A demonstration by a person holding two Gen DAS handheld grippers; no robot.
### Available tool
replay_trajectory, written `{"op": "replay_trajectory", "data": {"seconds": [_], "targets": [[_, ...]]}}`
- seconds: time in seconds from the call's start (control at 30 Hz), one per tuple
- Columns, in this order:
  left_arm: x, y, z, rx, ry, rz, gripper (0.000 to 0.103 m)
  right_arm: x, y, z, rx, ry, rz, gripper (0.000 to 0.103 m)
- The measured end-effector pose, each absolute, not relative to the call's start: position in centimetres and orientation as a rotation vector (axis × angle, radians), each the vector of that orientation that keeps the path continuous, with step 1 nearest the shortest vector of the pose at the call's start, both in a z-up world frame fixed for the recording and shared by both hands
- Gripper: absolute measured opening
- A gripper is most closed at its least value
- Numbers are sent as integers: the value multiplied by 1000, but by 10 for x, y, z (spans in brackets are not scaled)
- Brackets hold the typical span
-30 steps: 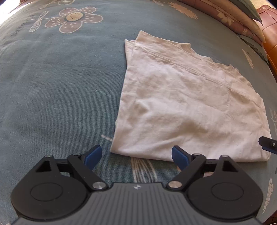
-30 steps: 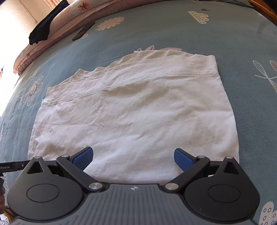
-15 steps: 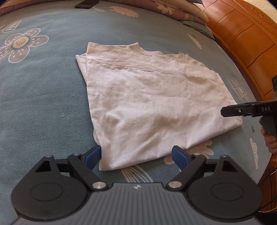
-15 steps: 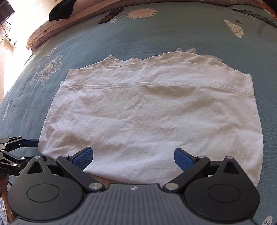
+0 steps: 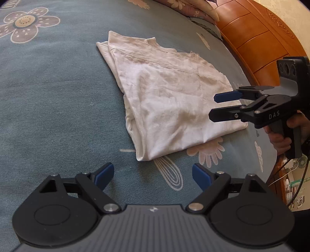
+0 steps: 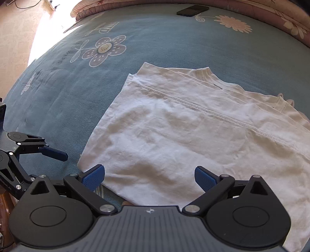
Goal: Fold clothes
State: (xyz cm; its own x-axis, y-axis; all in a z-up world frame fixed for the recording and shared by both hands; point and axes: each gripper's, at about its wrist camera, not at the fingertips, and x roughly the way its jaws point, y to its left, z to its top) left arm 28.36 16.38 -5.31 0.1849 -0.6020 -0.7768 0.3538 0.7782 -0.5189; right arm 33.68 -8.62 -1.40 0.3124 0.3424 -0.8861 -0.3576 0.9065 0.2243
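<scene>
— Both claws stood wide open, gripping nothing?
— Yes. The left gripper [image 5: 153, 173] hung above the bedspread [image 5: 58, 108], with the folded white T-shirt [image 5: 174, 100] at its twelve o'clock, untouched.
— And the right gripper [image 6: 149, 175]?
— Over the shirt's near edge, cloth between its spread blue pads [image 6: 204, 177].
— The room?
— Teal flowered bedspread, wooden headboard [image 5: 257, 36] at two o'clock, a dark phone [image 6: 192, 10] at twelve o'clock.

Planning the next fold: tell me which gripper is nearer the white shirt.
Right. The right gripper hangs over the white shirt at its near edge, jaws open; the left gripper sits off the shirt's corner, over bare bedspread.
</scene>
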Motion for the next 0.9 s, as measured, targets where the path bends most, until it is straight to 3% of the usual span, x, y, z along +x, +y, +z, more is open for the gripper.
{"op": "replay_trajectory", "data": {"seconds": [0.03,0.07,0.1,0.17,0.57,0.77,0.9], "targets": [[284,166,-50,-251,1203,-688,88,339,-77,-15,-32,1162,486,86],[284,168,-48,-256,1195,-695,88,341,-65,-18,-68,1169,509,67],[285,168,-47,-251,1190,-698,88,343,-53,-22,-104,1176,532,54],[288,167,-48,-241,1188,-693,88,346,-33,-26,-151,1162,579,45],[270,207,-44,-269,1221,-532,88,349,11,-40,24,1184,745,45],[285,218,-26,-261,1172,-490,88,343,-46,-16,12,1118,471,46],[318,179,-11,-176,1051,-633,88,337,-110,-18,5,1076,149,47]]}}
